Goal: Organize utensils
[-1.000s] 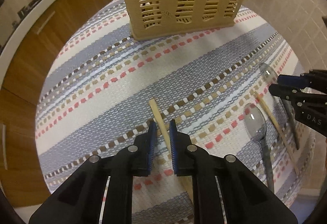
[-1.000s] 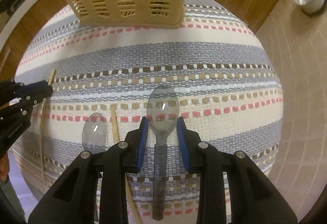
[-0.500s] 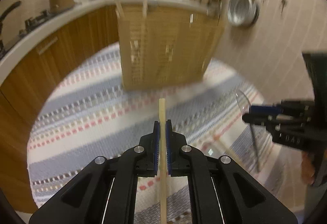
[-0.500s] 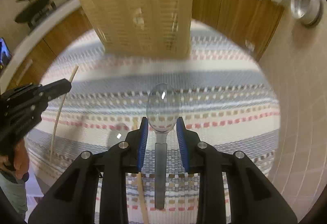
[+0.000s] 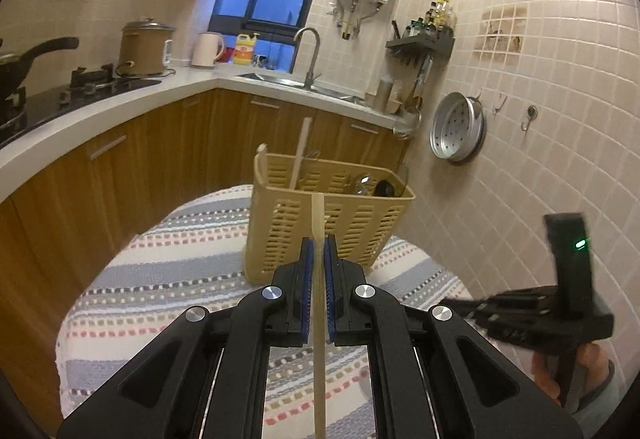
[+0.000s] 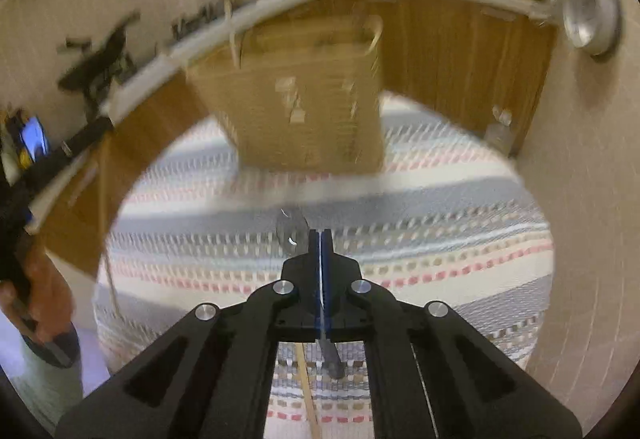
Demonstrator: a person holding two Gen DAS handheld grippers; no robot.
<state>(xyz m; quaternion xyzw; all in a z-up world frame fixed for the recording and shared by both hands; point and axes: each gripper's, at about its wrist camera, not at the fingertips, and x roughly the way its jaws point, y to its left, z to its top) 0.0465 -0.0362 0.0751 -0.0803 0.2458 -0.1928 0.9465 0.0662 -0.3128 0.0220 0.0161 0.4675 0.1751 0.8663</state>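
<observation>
Chopsticks: one (image 5: 318, 223) clamped in left hand-held gripper (image 5: 317, 259); one spoon (image 6: 292, 233), right hand-held gripper (image 6: 320, 259) closing on it.

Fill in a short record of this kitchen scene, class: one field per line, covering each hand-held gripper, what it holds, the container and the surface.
left hand-held gripper: shut on a wooden chopstick
right hand-held gripper: closing on a spoon
container: beige slotted basket, upright, already holding utensils
surface: striped woven cloth
left on cloth: another chopstick
</observation>
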